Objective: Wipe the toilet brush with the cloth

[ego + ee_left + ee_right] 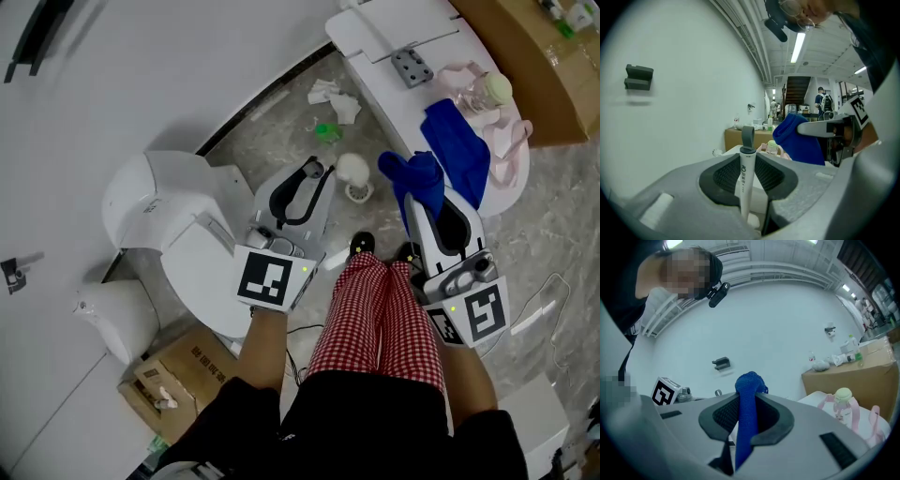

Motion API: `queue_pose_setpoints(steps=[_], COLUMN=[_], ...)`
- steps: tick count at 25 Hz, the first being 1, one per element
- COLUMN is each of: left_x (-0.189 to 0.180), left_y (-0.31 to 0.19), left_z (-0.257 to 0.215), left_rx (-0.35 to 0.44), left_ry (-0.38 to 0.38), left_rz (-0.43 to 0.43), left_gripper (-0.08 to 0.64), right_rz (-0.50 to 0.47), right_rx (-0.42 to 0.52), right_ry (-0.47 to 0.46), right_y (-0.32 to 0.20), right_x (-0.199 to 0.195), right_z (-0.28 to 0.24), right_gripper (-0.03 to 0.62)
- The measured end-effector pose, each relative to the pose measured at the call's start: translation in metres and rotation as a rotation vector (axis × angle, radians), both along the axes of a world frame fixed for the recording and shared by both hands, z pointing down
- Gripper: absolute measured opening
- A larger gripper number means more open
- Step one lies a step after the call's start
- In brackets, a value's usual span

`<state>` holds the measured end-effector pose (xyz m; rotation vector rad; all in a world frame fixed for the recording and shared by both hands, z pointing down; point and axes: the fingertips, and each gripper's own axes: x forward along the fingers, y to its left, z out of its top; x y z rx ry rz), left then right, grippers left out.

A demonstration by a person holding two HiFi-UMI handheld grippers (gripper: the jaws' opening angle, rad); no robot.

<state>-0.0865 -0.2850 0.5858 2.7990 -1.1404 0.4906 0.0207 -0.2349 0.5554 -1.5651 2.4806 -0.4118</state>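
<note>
Pointing forward, the left hand-held gripper (313, 176) clamps the toilet brush (745, 174), the right hand-held gripper (746, 416) the cloth (750, 383).

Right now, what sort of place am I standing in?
Probably a mock bathroom corner inside a big workshop hall. There is a white toilet with a cardboard box beside it, and the left gripper view shows strip lights and a staircase beyond.
</note>
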Motion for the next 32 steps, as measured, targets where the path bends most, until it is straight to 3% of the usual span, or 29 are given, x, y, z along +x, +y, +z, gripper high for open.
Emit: queue_pose_setpoints(steps=[11, 22, 32], left_x=[0.010, 0.030, 0.034], left_y=[0.000, 0.008, 0.020], left_z=[-0.057, -0.119, -0.165], left_rx=[0.033, 0.062, 0.099], left_ry=[0.022, 0.060, 0.048], left_rz=[0.023, 0.103, 0.164], left_gripper=[0.101, 0.101, 0.101], right_rz=[-0.020, -0.068, -0.129], right_rx=[0.064, 0.158, 0.230], right_ry=[-0.030, -0.060, -0.070], right_y=[-0.009, -0.019, -0.019], right_x=[-0.003, -0.006, -0.024], right_z=[-0.048, -0.111, -0.157], right_gripper=[0.064, 0.064, 0.064])
